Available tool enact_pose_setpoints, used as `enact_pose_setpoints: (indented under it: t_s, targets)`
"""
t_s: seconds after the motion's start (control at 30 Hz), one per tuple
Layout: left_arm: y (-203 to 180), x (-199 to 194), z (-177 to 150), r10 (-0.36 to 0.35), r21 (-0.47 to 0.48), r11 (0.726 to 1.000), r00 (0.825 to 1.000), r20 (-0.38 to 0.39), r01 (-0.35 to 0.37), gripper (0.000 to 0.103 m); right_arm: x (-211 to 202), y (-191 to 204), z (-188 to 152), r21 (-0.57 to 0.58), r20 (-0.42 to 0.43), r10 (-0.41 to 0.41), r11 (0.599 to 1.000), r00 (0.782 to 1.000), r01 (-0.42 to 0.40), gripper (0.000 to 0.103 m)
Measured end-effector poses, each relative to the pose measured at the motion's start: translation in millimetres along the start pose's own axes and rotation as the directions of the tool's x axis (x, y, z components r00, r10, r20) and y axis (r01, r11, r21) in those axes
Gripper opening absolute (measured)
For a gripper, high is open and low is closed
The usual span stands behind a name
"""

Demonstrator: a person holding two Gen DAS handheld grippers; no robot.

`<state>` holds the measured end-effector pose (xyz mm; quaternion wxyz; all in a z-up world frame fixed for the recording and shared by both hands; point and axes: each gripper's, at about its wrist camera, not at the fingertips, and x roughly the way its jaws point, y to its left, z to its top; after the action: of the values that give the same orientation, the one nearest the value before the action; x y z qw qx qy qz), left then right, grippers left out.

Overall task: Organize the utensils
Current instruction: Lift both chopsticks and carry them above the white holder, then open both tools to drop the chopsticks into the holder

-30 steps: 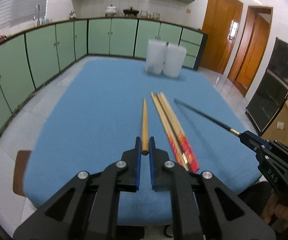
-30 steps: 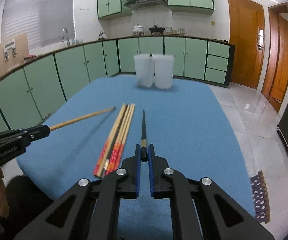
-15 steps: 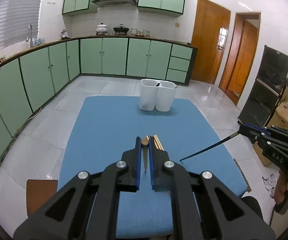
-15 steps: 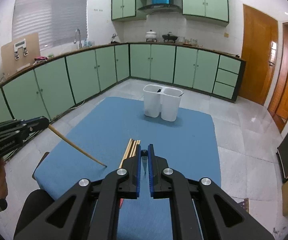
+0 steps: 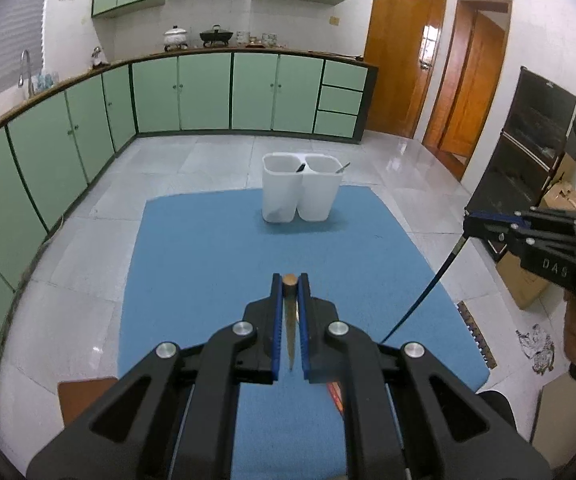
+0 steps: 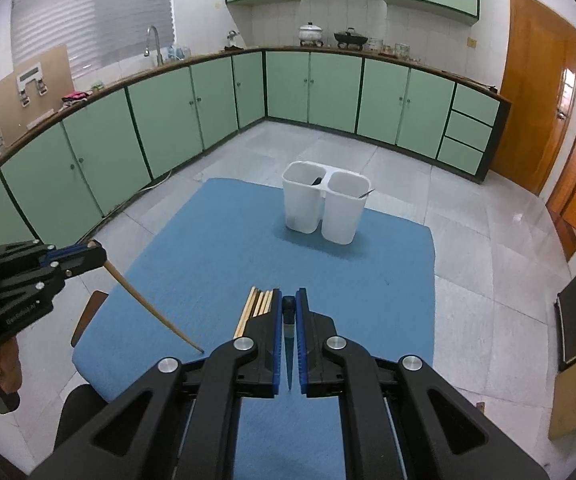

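In the left wrist view, the left gripper (image 5: 290,280) is clamped on a wooden chopstick (image 5: 290,322) hanging tip-down over the blue table (image 5: 208,248), the twin white holder (image 5: 300,192) at twelve o'clock. In the right wrist view, the right gripper (image 6: 288,302) pinches a black chopstick (image 6: 289,344), the remaining wooden chopsticks (image 6: 254,308) just at its nine o'clock.

I see green cabinets (image 6: 316,88) curving from nine to one o'clock, pale floor tiles (image 6: 488,248), wooden doors (image 6: 540,112) at two, a blinded window (image 6: 92,12) at ten.
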<state>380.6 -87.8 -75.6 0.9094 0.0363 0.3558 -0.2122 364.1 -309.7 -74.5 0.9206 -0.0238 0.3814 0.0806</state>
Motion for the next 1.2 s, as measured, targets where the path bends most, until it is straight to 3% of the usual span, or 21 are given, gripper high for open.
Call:
enact_pose_setpoints:
  t_s: [0.2,0.37,0.73,0.93,1.2]
  targets:
    - [-5.3,-7.6,43.5,-0.002,0.023,1.000,0.999,0.049,0.001,0.006,-11.1,-16.9,44.4,0.034,0.029,-0.010,0.999,1.000,0.009,0.006]
    - [-9.4,-13.2,99.6,0.011,0.032,0.999,0.994,0.113,-0.014,0.006,-18.1,-35.2,93.3,0.079,0.070,-0.033,0.997,0.997,0.028,0.006]
    - [-15.9,22.6,218.3,0.054,-0.035,0.998,0.963,0.263,-0.047,0.006,-2.6,-57.2,192.9,0.128,0.205,-0.109,0.988,0.973,0.084,0.006]
    - [-21.2,75.7,243.4,0.095,-0.052,0.995,0.950,0.296,-0.083,0.006,49.1,-79.3,212.0,0.150,0.213,-0.148,0.982,0.966,0.117,0.006]
    - [-12.9,171.7,230.1,0.096,-0.053,0.995,0.972,0.215,-0.086,0.006,132.4,-113.9,198.1,0.193,0.147,-0.123,0.977,0.981,0.094,0.006]
